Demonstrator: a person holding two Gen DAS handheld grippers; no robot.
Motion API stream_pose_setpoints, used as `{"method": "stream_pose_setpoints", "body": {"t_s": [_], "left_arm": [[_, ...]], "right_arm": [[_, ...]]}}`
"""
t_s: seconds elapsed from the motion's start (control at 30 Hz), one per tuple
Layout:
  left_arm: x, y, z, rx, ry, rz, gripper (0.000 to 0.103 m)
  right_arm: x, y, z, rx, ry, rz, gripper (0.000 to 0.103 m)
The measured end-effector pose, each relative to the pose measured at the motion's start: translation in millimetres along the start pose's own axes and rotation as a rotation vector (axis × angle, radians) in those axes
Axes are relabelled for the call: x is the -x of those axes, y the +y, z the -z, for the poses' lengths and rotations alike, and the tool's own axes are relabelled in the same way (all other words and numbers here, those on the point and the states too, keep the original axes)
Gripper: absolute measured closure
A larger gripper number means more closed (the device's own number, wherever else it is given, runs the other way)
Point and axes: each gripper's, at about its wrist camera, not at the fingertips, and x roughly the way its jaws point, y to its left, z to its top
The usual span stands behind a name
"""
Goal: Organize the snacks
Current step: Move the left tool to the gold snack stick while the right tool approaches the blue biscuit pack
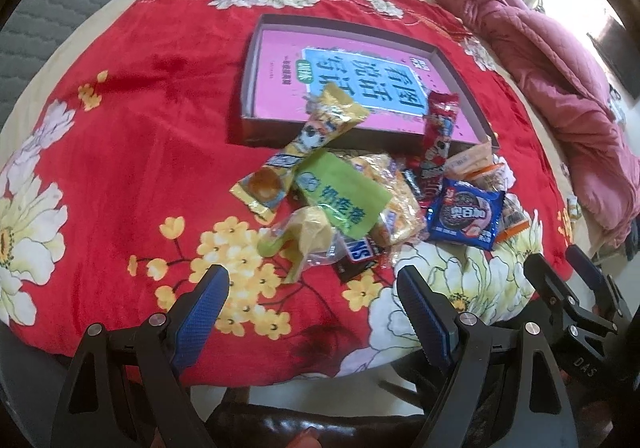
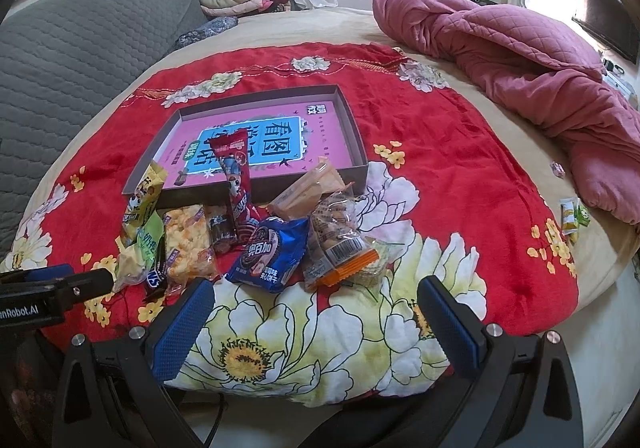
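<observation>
A bed covered by a red floral blanket (image 2: 460,135) fills both fisheye views. In the middle of each frame lies a shallow grey box (image 2: 356,119), with only a pink book (image 2: 324,143) bearing a blue title panel lying flat inside it.

Just below the box, centre frame, a heap of wrapped snacks sits on the blanket. A long red packet (image 2: 236,167) leans over the box's near wall, its top end above the book. A yellow packet (image 1: 316,135) leans on the same wall further left in the frame. The rest lie outside the box: a green packet (image 1: 340,195), a blue biscuit packet (image 2: 272,252), a clear bag of puffed pieces (image 2: 184,244), a clear bag with an orange edge (image 2: 340,248), a dark chocolate bar (image 1: 360,254) and several others too jumbled to tell apart.

The left gripper (image 1: 312,288) is at the lower edge of its view, jaws spread wide and holding nothing, close to the near side of the heap. The right gripper (image 2: 316,300) is likewise wide apart and empty, at the bottom of its view, just short of the blue and orange-edged packets.

Sorting appears to be at its start, with no packet fully inside the box. The likely next move is to close one pair of jaws on a near packet and carry it up the frame into the box. The wrappers look thin and slippery, and overlap, so a neighbour could be dragged along.

A crumpled pink quilt (image 2: 520,59) lies at upper right, and a few small packets (image 2: 574,215) sit at the right edge.
</observation>
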Motion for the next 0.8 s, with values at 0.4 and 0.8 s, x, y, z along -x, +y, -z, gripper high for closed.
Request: {"method": "stream_pose_setpoints", "body": {"t_s": [0.4,0.8], "left_arm": [[-9,31,-6,0.087,0.025,0.008,0.016],[-15,42,-18,0.078,-0.006,-0.033,0.016]], "right_arm": [[-7,9,0,0.035,0.02,-0.055,0.001],[-18,6,-5,-0.035,0.031,-0.133,0.001]]}}
